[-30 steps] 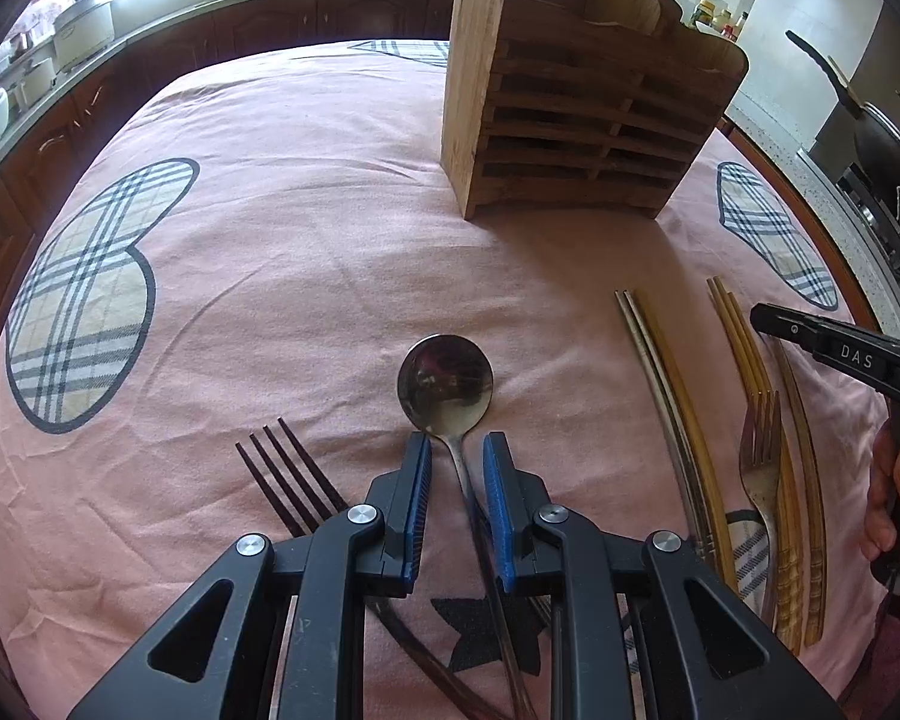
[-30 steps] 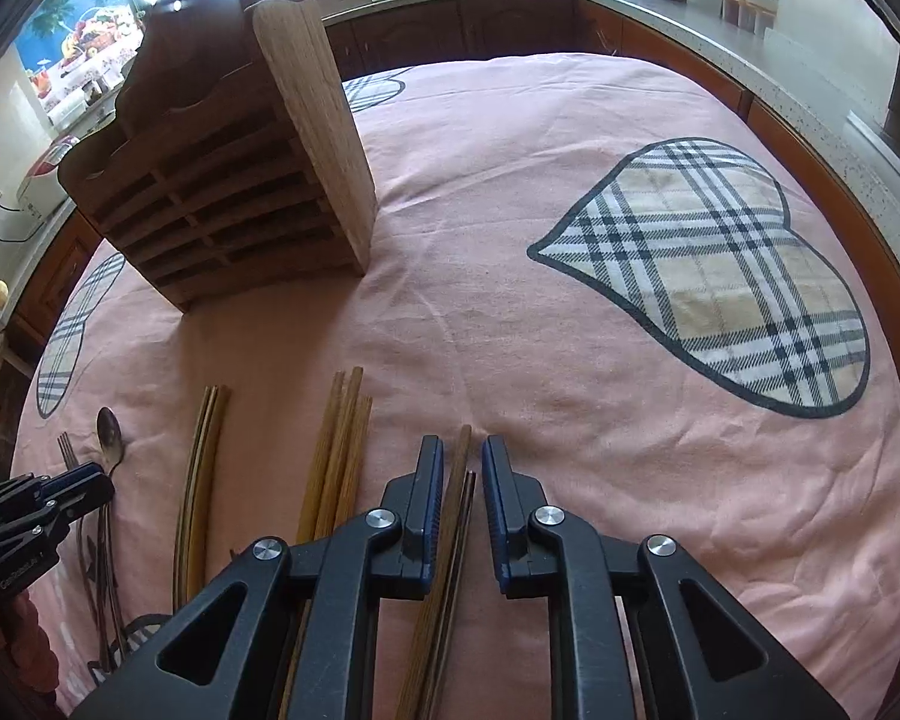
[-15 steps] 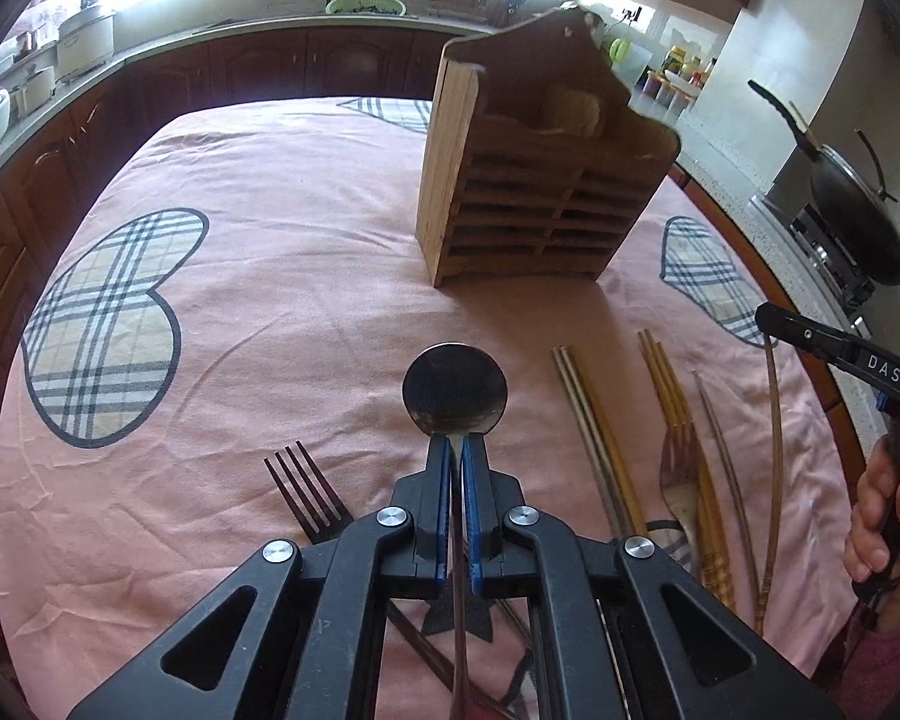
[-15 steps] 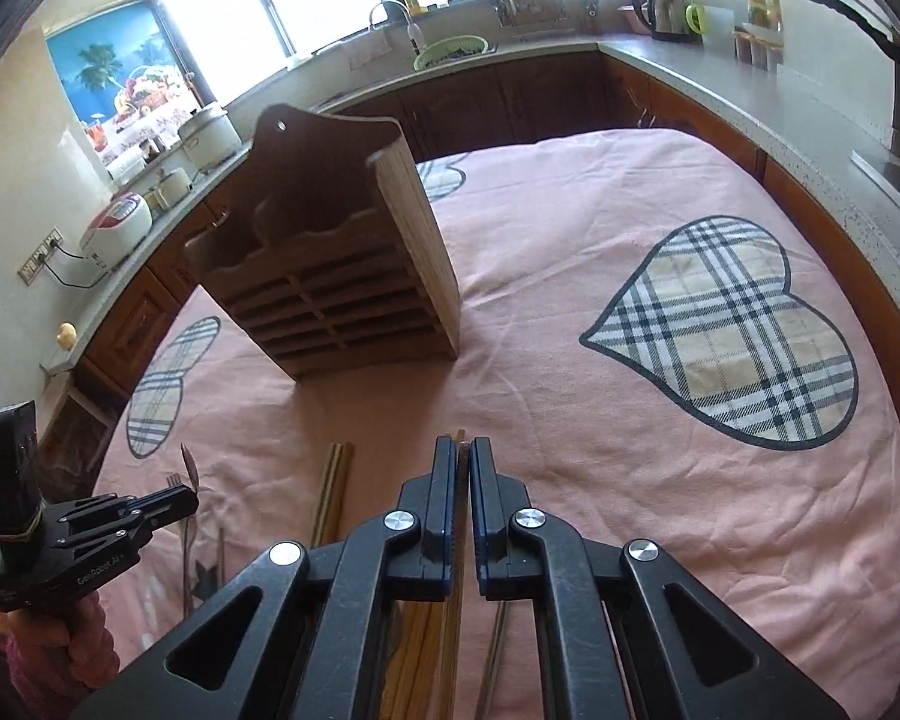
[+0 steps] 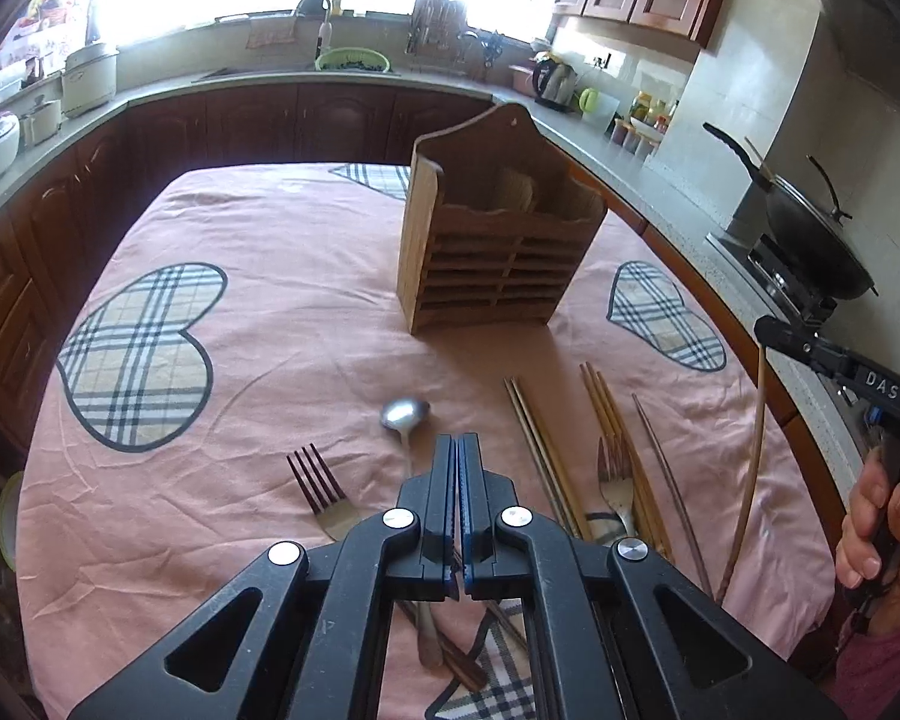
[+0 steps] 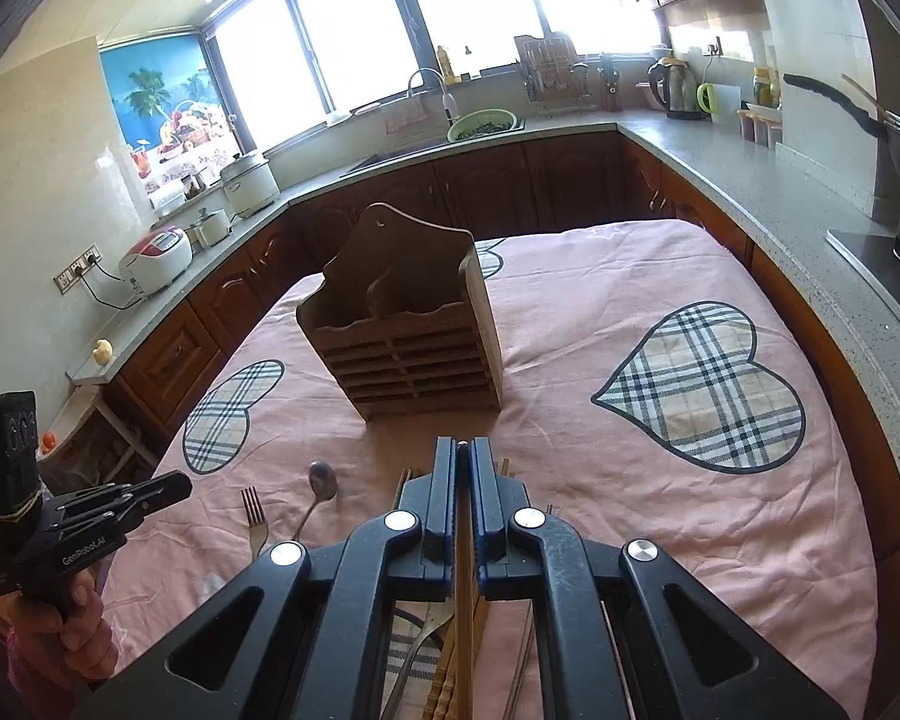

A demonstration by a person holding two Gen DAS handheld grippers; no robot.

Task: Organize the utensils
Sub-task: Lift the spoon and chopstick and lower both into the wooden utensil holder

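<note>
Kitchen counters ring a table covered by a pink cloth (image 5: 270, 360), and both tools hang above its near end, on the near side of the wooden caddy (image 5: 492, 276). The right gripper (image 6: 462, 447) is pinched on one brown chopstick (image 5: 750, 480), which dangles from the tips toward the cloth, to the right of the caddy. The left gripper (image 5: 457, 447) has its jaws pressed together on nothing. The spoon (image 5: 405, 413) lies flat below it, between it and the caddy, with a dark fork (image 5: 315, 480) just to its left. More chopsticks (image 5: 534, 438) and a second fork (image 5: 615, 474) lie nearer the caddy's right side. To do this well, I'd carry the chopstick over the caddy's open top, let it hang plumb, seat its low end inside a compartment, then release. The spoon probably needs a fresh grasp on its handle.
</note>
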